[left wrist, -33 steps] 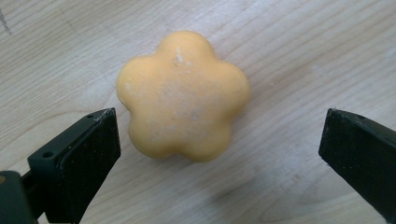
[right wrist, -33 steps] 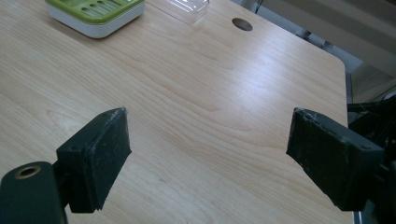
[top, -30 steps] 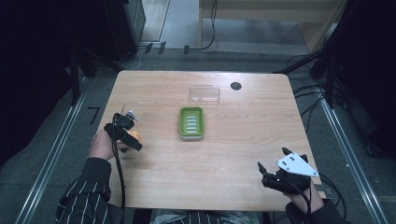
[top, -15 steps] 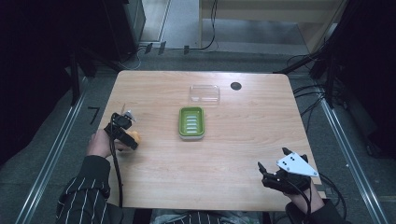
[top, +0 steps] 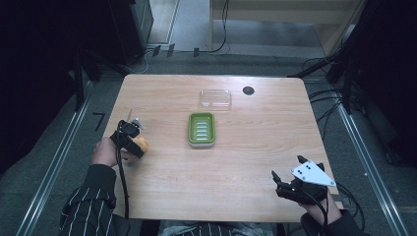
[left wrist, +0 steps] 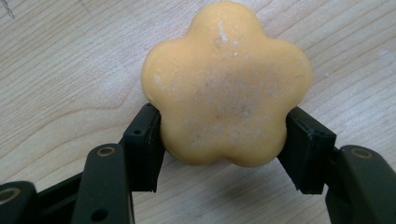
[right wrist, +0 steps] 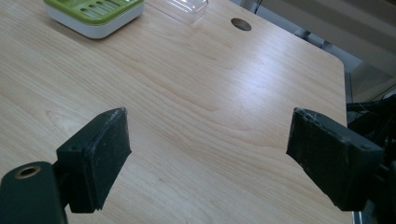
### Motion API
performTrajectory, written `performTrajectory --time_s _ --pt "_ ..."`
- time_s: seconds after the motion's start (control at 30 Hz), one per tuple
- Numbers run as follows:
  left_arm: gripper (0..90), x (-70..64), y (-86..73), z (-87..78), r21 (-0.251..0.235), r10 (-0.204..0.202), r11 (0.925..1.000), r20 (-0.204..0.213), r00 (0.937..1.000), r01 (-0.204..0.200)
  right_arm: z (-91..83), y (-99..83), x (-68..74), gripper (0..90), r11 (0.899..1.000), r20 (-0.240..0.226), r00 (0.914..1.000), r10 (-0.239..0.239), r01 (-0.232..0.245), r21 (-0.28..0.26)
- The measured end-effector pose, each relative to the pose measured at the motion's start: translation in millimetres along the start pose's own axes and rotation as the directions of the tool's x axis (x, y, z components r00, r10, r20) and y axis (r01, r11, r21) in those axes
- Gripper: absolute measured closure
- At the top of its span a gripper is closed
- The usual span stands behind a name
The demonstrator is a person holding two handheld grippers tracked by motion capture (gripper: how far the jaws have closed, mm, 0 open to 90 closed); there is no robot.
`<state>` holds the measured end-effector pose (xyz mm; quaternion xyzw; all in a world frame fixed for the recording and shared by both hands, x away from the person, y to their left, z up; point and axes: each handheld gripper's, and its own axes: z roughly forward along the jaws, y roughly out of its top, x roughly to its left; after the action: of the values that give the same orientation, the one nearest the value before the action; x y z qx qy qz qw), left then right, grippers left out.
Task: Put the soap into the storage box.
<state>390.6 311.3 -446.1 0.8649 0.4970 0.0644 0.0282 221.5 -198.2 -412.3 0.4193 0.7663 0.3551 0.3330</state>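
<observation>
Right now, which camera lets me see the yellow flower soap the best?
The left gripper view. The flower soap sits big and close there, all five petals plain, with the left gripper pressing a jaw on each side. In the high view it's a tiny orange bit beside the gripper. The right gripper view looks toward the green soap dish instead.

Bright tabletop, dark soft surroundings

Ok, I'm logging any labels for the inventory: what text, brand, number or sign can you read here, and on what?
None can be read: the orange flower-shaped soap, the green soap dish, the clear lid and the wooden table carry no legible words, numbers or signs.
</observation>
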Motion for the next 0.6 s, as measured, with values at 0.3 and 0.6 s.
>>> performTrajectory --time_s 0.3,0.6 --pt "39.4 0.1 -0.7 -0.5 0.0 -0.009 1.0 0.001 1.0 0.009 -0.2 0.1 0.2 13.7 1.0 0.001 1.0 0.001 -0.001 -0.001" --pt "39.4 0.7 -2.6 -6.4 -0.007 -0.016 0.9999 0.004 0.9999 0.016 -0.3 0.1 0.1 13.8 1.0 0.002 1.0 0.002 -0.002 -0.002"
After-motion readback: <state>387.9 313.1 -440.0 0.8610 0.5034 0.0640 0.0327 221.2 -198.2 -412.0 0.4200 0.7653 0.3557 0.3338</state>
